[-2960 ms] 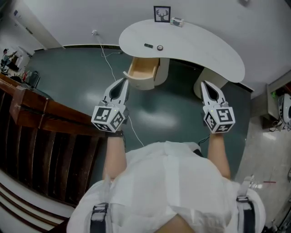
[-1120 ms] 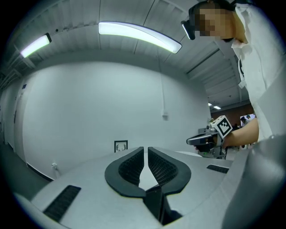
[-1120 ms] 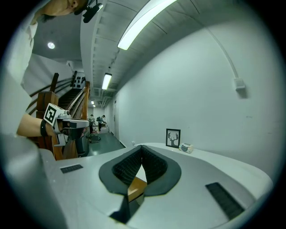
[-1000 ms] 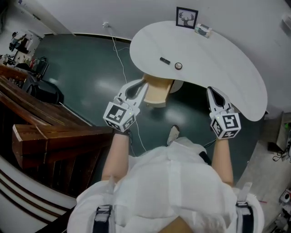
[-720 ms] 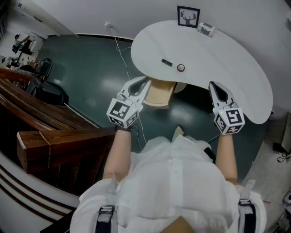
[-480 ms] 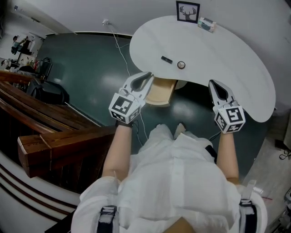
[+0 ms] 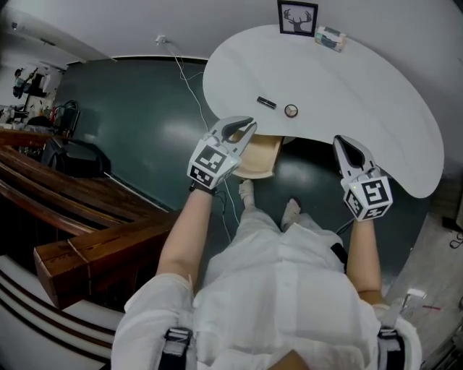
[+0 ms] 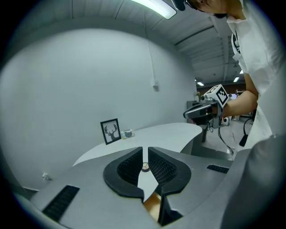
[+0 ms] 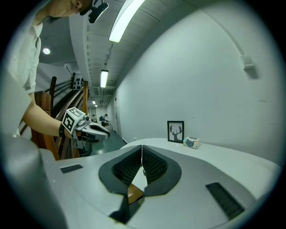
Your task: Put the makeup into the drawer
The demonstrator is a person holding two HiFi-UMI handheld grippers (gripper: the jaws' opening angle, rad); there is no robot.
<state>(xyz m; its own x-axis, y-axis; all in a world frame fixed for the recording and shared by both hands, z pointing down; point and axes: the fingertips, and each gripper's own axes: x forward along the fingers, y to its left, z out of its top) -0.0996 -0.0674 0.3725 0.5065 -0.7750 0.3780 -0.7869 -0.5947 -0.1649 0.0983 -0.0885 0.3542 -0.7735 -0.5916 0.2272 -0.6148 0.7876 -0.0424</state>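
makeup: a dark stick [image 7: 266, 102] and a round compact [image 7: 291, 110] are lying side by side on the desk [image 7: 376, 94], upper centre of the head view, near its lower rim. nothing is touching them. drawer [image 7: 264, 155] is hanging open just below them under that rim, w/ no makeup showing in the part that's visible. so, imo, the opening is done, and both picks and drops are still waiting.

left gripper [image 7: 246, 125] is hovering mid-frame over the drawer's left side, just short of the desk rim. its jaws are all but together, only a slit, and it's holding nothing. right gripper [image 7: 339, 140] is hanging right of centre, just below the rim, jaws meeting at the tips, also empty.

frame [image 7: 297, 17] and a small box [image 7: 330, 37] are sitting at the desk's top edge, well apart from the makeup.

vs 3 s back: the person is standing much closer, so the desk is filling more of the upper frame. left gripper is now higher and further right, over the drawer, not over the floor. makeup isn't shifting on the desk.
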